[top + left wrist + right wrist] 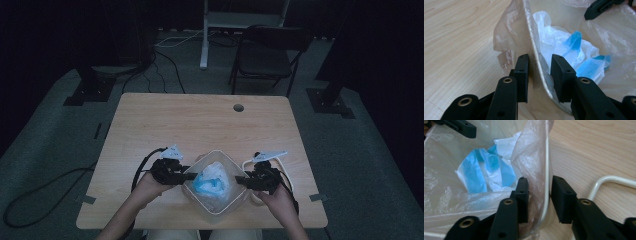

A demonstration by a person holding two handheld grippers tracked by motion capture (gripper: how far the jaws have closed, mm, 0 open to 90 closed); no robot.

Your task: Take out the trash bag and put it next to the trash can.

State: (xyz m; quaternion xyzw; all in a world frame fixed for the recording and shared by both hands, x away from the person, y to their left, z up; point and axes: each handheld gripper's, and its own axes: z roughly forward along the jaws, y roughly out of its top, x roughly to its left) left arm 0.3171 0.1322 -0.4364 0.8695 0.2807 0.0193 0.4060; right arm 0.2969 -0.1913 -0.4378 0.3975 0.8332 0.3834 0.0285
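Both grippers straddle opposite rims of the lined bin (216, 200) at the table's (150, 120) near edge; best to bite liner (506, 45) and rim together on both sides before pulling. The left gripper (539, 75) and right gripper (539, 197) gape, jaws either side of the edge, nothing pinched yet.

A lined bin (216, 200) sits at the table's (200, 120) near edge, crumpled bags (212, 177) inside it

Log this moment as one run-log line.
left gripper: open, straddling bin rim | right gripper: open, straddling opposite rim | liner: over rim | blue-white plastic: inside
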